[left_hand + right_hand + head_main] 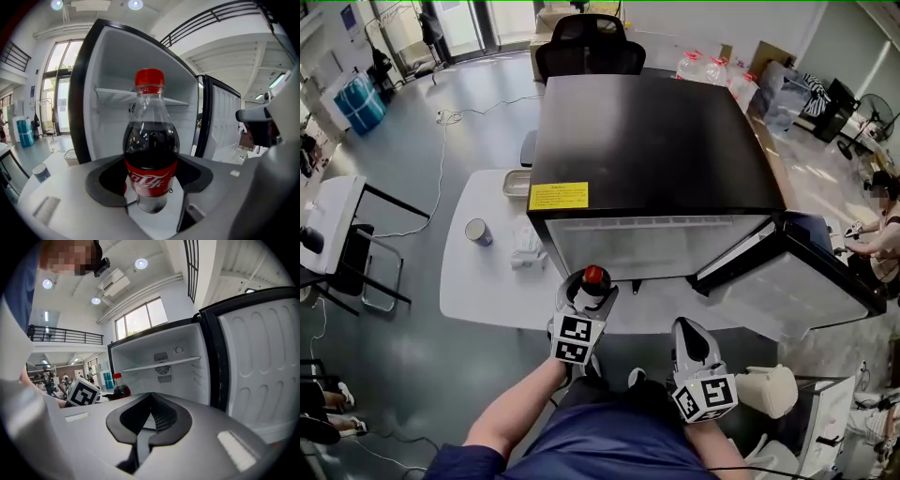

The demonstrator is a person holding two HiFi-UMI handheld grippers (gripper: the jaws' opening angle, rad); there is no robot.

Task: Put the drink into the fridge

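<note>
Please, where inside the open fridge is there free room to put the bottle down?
No items show inside the fridge: room is free above and below its white shelf, across its full width. On the table left of the fridge it is crowded: a can, a tray, crumpled plastic.

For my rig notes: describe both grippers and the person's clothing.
Both the left gripper and right gripper are light grey, with rounded jaws lined by black pads. Each carries a white cube with black square markers. The person wears a blue short-sleeved shirt.
</note>
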